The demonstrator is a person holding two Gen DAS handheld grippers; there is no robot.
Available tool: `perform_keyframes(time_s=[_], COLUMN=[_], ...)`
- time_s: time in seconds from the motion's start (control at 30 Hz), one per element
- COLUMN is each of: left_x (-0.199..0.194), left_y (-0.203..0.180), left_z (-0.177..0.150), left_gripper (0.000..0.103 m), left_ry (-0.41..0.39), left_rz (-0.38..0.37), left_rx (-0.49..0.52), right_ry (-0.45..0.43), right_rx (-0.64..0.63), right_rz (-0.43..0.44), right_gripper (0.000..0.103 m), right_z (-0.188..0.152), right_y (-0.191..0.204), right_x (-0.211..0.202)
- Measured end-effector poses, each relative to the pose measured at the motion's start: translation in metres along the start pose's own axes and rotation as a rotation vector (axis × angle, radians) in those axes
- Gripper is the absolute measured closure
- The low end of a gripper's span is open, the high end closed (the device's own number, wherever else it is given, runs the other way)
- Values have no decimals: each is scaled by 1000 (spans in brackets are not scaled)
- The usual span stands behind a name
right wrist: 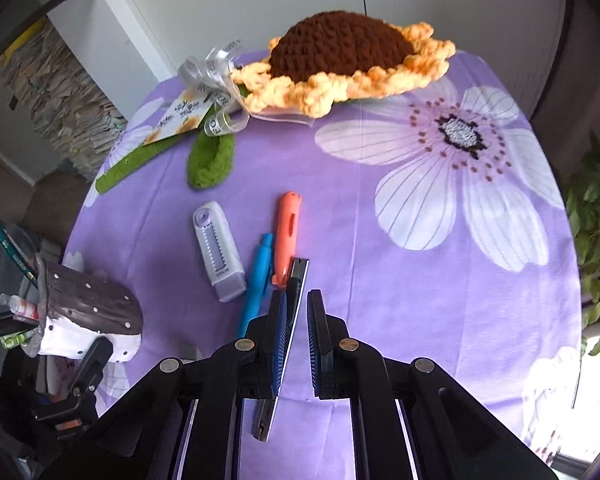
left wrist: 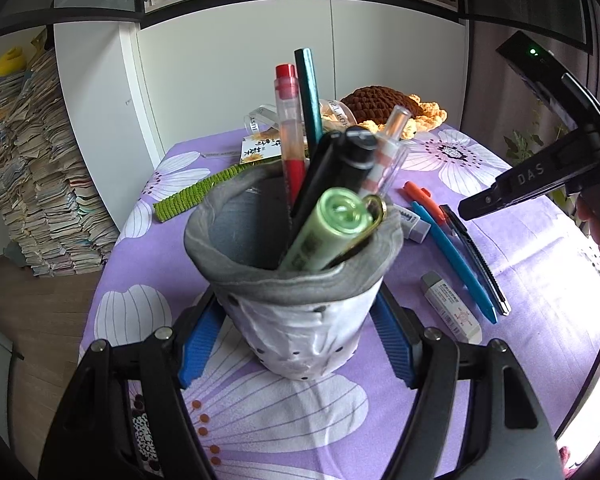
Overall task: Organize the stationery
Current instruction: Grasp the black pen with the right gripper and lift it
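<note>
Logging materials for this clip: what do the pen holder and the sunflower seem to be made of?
Pen holder: looks like soft grey-and-white felt or fabric, matte; its rim folds and sags.
Sunflower: crocheted chunky yarn, brown centre with yellow petals; the looped stitches show.

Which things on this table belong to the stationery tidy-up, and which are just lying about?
For the job: pen holder, blue pen, orange pen, utility knife, eraser.
Just lying about: crochet sunflower, green crochet leaf, ribbon, gift tag.
</note>
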State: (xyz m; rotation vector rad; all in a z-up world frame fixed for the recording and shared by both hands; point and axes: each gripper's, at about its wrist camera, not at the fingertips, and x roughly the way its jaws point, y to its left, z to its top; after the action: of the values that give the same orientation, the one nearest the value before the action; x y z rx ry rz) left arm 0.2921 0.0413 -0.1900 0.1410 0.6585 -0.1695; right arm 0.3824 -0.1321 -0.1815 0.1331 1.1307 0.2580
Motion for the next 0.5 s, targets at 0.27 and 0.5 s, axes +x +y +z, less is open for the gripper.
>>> perform_keyframes(time_s=[0.27, 0.5], left_x=[0, 0], left_y=[0, 0], left_z=[0, 2], left_gripper=[32, 32], left_ry=[1, -1], left_rz=[-2, -7], left_rx=[-1, -6], right_ry=[52, 55], right_rx=[-47, -57], right_rz=[-24, -43], right_gripper=[92, 81], right_z=[-1, 6], right_y=[12, 16], right_x=[19, 25])
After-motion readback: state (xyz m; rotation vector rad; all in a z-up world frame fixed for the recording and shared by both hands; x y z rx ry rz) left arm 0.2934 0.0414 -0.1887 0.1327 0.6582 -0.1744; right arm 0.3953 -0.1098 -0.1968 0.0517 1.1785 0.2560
